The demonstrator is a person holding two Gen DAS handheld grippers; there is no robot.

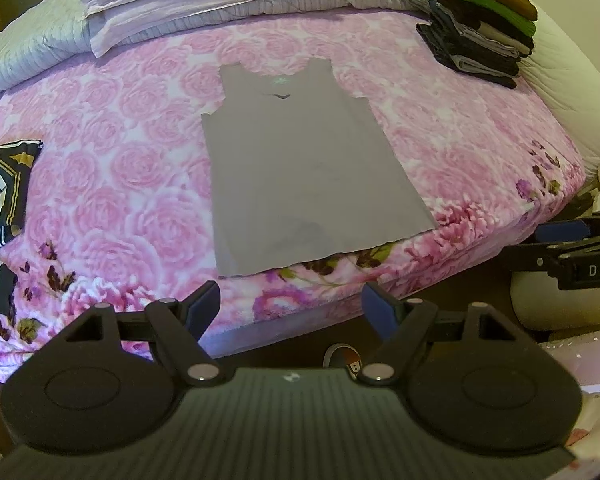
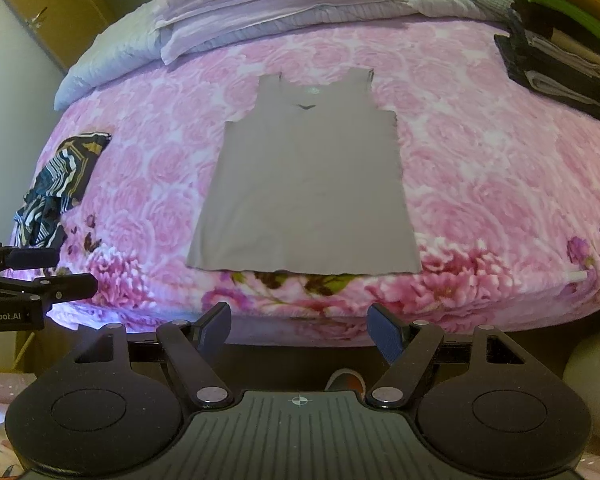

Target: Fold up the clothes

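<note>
A grey sleeveless top lies flat on the pink rose bedspread, straps away from me, hem near the bed's front edge. My left gripper hovers open just short of the hem, nothing between its blue pads. My right gripper is open too, in front of the hem and off the bed edge. Each gripper shows at the side of the other's view: the right gripper, the left gripper.
A stack of folded clothes stands at the far right of the bed. A crumpled dark striped garment lies at the left edge. Pillows and a quilt fill the back. A shoe sits on the floor.
</note>
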